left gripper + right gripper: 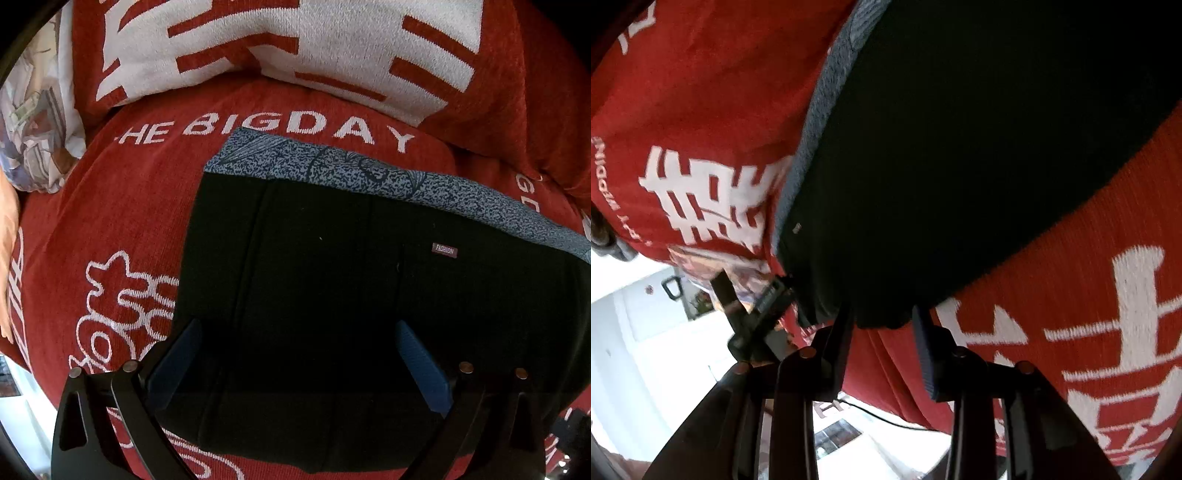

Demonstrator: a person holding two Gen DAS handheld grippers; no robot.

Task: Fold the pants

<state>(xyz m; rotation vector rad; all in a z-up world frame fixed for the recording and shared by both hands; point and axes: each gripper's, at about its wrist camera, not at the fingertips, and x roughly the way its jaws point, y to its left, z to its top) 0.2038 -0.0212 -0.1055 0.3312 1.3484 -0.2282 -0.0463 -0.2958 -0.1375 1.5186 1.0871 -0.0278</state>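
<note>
- Two grippers over one folded pair of black pants [332,280], lying flat on a red blanket [122,221] with white woven lettering and characters.
- Blue-grey patterned waistband [369,173] along the far edge of the pants; small "FASHION" label [444,251] just below it, toward the right.
- Left gripper [299,354] pointing steeply down above the near part of the pants, fingers [421,365] spread wide, nothing between them but the cloth lying below.
- Right gripper [882,332] low at the blanket's edge, at a corner of the pants [960,166]; fingers [925,354] partly apart, cloth edge at the tips, no clamp visible.
- Red cushion [517,74] with big white characters behind the pants; patterned pale pillow [40,129] at far left.
- Bright white room beyond the blanket edge in the right wrist view.
</note>
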